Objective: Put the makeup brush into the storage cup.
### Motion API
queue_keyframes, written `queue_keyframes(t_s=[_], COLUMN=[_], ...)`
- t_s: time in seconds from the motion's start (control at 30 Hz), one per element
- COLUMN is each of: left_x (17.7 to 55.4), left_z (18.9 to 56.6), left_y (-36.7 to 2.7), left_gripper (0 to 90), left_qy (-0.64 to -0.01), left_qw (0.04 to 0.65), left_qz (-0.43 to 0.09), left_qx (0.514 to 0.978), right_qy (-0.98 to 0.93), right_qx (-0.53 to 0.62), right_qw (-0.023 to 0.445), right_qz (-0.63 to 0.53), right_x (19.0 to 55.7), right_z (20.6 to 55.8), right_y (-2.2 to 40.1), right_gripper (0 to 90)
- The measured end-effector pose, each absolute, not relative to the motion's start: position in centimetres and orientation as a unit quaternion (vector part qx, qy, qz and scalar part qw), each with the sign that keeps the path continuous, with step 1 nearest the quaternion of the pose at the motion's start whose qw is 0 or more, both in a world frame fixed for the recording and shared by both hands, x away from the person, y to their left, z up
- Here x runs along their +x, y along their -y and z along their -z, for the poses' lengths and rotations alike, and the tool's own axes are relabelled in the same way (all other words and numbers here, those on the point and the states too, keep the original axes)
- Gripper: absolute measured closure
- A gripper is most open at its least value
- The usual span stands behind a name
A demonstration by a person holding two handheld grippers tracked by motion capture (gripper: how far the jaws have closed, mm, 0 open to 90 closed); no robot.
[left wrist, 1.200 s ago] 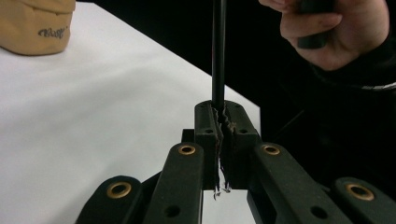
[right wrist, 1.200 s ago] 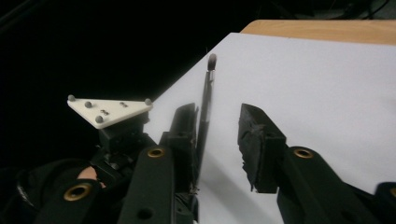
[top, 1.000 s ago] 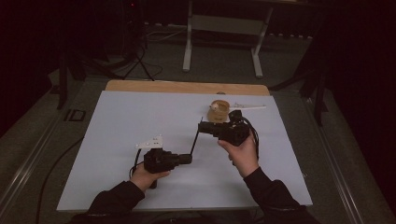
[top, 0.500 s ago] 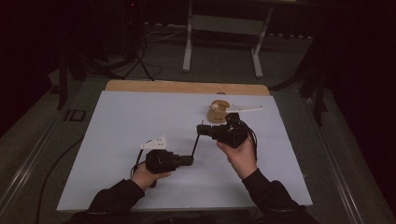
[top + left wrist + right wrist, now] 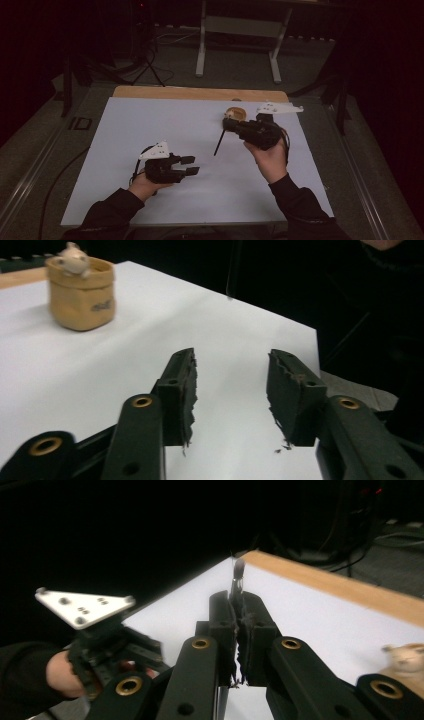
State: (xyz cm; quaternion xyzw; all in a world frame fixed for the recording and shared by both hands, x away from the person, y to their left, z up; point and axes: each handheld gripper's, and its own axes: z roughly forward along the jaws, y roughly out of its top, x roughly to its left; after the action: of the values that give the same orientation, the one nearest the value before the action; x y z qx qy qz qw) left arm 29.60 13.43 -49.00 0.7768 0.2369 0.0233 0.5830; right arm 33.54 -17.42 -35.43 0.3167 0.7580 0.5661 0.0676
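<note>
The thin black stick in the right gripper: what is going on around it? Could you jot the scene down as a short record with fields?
held thing: thin black stick, a brush or pen, hard to tell
held by: right gripper, jaws shut on it
left gripper: jaws have just been opening, nothing between them
nearby: small tan pot with a little figure on top
surface: white table

Dim room, metal frame point(image 5: 239, 30) behind
</note>
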Motion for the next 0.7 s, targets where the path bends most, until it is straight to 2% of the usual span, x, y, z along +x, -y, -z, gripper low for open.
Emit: queue_keyframes(t_s=[0.17, 0.27, 0.33, 0.53, 0.63, 0.7], left_x=[29.0, 28.7, 28.4, 28.0, 27.8, 27.7], left_z=[48.4, 48.1, 47.9, 47.9, 48.2, 48.4], left_y=[-14.7, -15.5, -15.9, -17.0, -17.7, -18.2], left_gripper=[44.4, 37.3, 36.3, 16.9, 13.2, 5.9], left_qy=[-0.233, -0.235, -0.247, -0.256, -0.265, -0.276], left_qw=[0.582, 0.580, 0.577, 0.558, 0.563, 0.564], left_qz=[-0.049, -0.060, -0.082, -0.087, -0.083, -0.078], left_qx=[0.777, 0.778, 0.774, 0.784, 0.779, 0.774], right_qy=[-0.751, -0.745, -0.742, -0.737, -0.736, -0.735], right_qx=[0.319, 0.321, 0.317, 0.312, 0.319, 0.323], right_qw=[0.096, 0.113, 0.123, 0.155, 0.169, 0.173], right_qz=[-0.570, -0.574, -0.578, -0.579, -0.573, -0.570], right_x=[34.4, 34.9, 35.4, 36.7, 37.7, 38.3], right_z=[34.3, 33.6, 33.1, 32.3, 32.2, 32.3], right_y=[19.2, 20.2, 20.8, 21.8, 22.1, 22.2], right_gripper=[85.7, 85.7, 85.7, 85.7, 85.6, 85.6])
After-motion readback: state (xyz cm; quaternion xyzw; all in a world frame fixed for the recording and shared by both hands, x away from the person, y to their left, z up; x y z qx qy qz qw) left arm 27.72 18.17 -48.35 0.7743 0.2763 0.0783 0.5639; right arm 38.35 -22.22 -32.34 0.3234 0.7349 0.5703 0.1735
